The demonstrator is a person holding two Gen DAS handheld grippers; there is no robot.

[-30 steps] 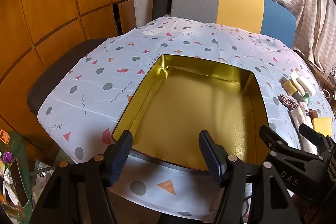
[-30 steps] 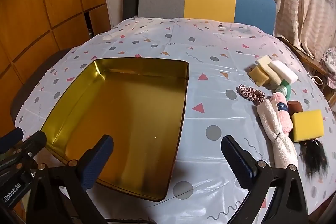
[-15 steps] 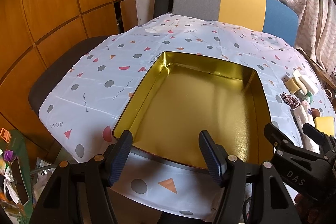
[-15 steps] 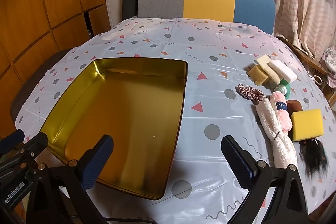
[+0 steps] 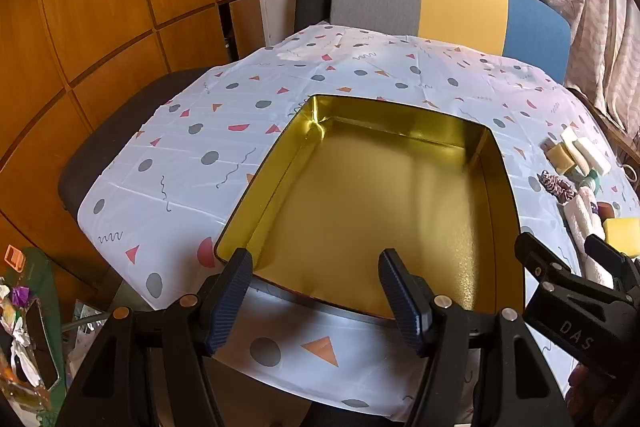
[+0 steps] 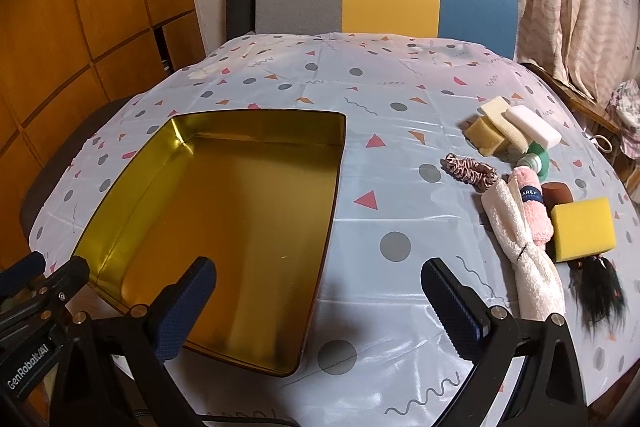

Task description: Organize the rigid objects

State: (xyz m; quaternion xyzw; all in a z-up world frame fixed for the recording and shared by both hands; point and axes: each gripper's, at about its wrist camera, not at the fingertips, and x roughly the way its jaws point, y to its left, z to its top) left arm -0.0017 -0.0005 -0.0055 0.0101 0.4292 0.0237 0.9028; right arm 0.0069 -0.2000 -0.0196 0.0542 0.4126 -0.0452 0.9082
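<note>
One bare gold tin [image 6: 224, 211]

"DAS" on right claw [image 5: 600, 259]; "GenRobot.AI" on left claw [image 6: 60, 271]; "AREY" on pink towel [image 6: 534, 213].

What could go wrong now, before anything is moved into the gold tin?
1. The items lie crowded: the yellow sponge touches the pink towel roll and the black hair tuft, so the open right hand-held gripper may drag neighbours.
2. The gold tin sits near the table edge; a bump from the open left hand-held gripper could shift it on the glossy tablecloth.
</note>
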